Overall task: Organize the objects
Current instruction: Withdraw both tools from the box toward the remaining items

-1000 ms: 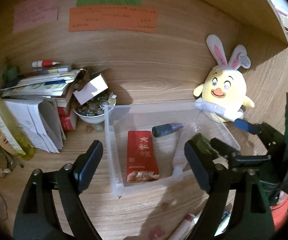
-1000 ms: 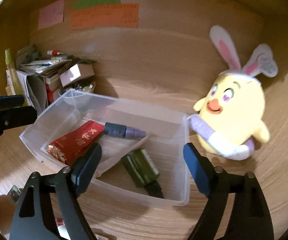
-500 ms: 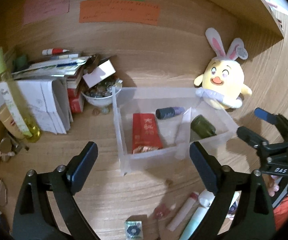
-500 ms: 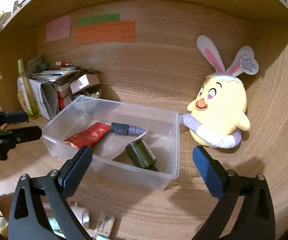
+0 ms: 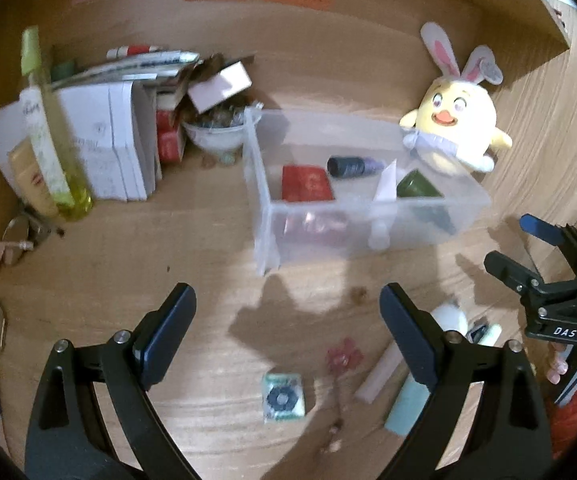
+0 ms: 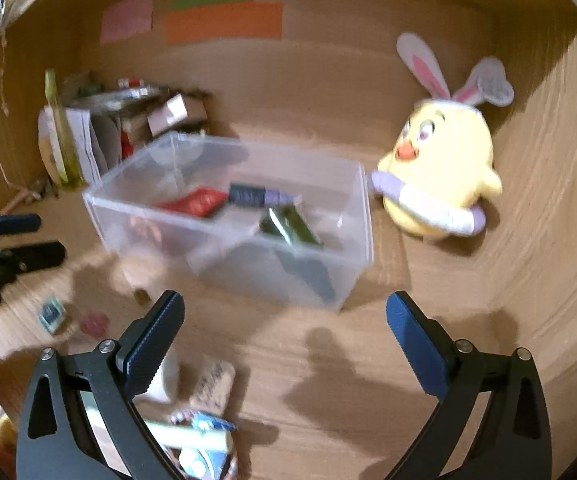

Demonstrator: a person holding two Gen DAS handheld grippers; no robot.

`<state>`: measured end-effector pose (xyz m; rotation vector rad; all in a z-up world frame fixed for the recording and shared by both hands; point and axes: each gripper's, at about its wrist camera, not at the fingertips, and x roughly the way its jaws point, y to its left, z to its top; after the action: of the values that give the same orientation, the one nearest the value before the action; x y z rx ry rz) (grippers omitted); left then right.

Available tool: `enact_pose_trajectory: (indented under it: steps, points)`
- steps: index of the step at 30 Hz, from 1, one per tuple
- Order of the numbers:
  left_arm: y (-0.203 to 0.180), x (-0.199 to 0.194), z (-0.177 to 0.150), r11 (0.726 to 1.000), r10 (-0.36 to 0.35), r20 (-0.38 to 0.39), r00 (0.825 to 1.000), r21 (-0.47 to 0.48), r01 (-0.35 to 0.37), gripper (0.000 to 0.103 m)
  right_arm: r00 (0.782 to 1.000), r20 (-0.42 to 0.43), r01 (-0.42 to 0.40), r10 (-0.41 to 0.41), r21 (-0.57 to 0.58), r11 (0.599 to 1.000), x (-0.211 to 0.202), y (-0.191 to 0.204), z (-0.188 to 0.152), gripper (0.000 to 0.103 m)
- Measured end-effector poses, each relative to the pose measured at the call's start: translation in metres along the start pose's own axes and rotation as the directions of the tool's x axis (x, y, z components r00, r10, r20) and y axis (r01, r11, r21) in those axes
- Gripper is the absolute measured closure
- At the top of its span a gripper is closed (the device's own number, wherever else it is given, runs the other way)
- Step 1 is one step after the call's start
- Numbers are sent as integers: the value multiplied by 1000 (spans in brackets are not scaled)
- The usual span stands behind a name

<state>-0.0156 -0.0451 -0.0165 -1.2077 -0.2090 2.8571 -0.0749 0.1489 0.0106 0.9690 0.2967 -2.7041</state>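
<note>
Left wrist view | left gripper (image 5: 288, 320) spread, empty | risk: blurred approach could nudge the small packet (image 5: 283, 397) aside

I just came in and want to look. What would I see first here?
Probably the yellow chick toy with pink bunny ears, sitting against the wooden back wall, right of the clear box. Next, the box itself in the middle, with a red packet and a dark green bottle inside. Bright orange paper sticks high on the wall.
</note>
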Motion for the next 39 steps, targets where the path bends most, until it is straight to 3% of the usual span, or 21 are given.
enact_pose_trajectory:
  steps: [6,10,13,17,20,25,32,39]
  points:
    - [4,0,-16,999,11,-6,1000,-33,-11,9,992,-117,-35,42,68,997,18,-10,-25,4]
    - [4,4,-26,998,7,-21,1000,-57,-8,9,987,-143,-57,68,77,995,22,-11,-32,4]
    - [3,7,-33,999,16,-44,999,-48,-18,11,984,-156,-77,85,58,995,24,-4,-33,13]
    - [6,11,-42,998,16,-79,997,-51,-20,23,977,-186,-99,100,16,995,29,8,-33,28]
    - [9,12,-48,998,20,-105,994,-50,-25,27,973,-205,-108,105,-2,994,33,17,-35,39]
    - [16,9,-53,998,28,-111,993,-46,-34,27,971,-222,-101,92,-28,995,36,26,-38,48]
    - [20,8,-54,999,16,-107,994,-37,-20,38,970,-215,-124,117,-20,992,34,29,-38,66]
    - [12,7,-55,1000,-2,-105,994,-2,2,54,970,-202,-138,137,9,990,35,29,-38,77]
